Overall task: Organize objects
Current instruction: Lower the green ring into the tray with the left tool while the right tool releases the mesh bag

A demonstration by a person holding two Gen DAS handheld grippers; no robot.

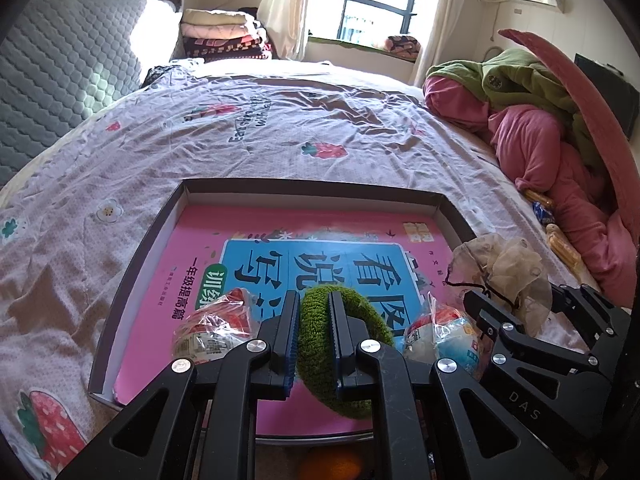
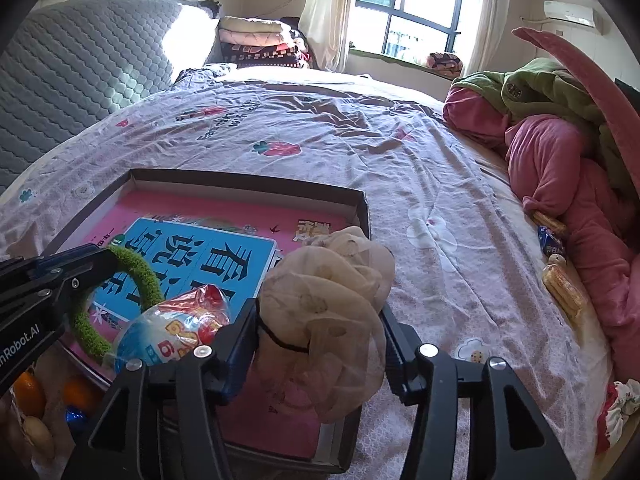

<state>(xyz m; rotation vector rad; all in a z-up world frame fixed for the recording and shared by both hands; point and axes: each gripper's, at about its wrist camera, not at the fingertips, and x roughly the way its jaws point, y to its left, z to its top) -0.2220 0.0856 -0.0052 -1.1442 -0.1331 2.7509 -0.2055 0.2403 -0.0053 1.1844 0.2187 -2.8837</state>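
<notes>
Beige scrunchie (image 2: 320, 320) sits between the right tool's (image 2: 320, 340) parted fingers.

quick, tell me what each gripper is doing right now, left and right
Left gripper: shut on the green fuzzy ring.
Right gripper: open, with the beige mesh scrunchie between its fingers.

Fuzzy, rough green ring (image 1: 316, 320) between matt black plastic fingers (image 1: 288, 340) with ribbed blue pads; beside it in the box (image 1: 132, 264), crinkled glossy film wraps two snacks (image 1: 212, 328). The box is matt card, lined by a smooth, glossy pink book (image 1: 192, 248). At the box's right wall, a sheer beige gauze scrunchie (image 2: 328, 304); under the box, matt printed cotton sheet (image 1: 280, 128).
</notes>
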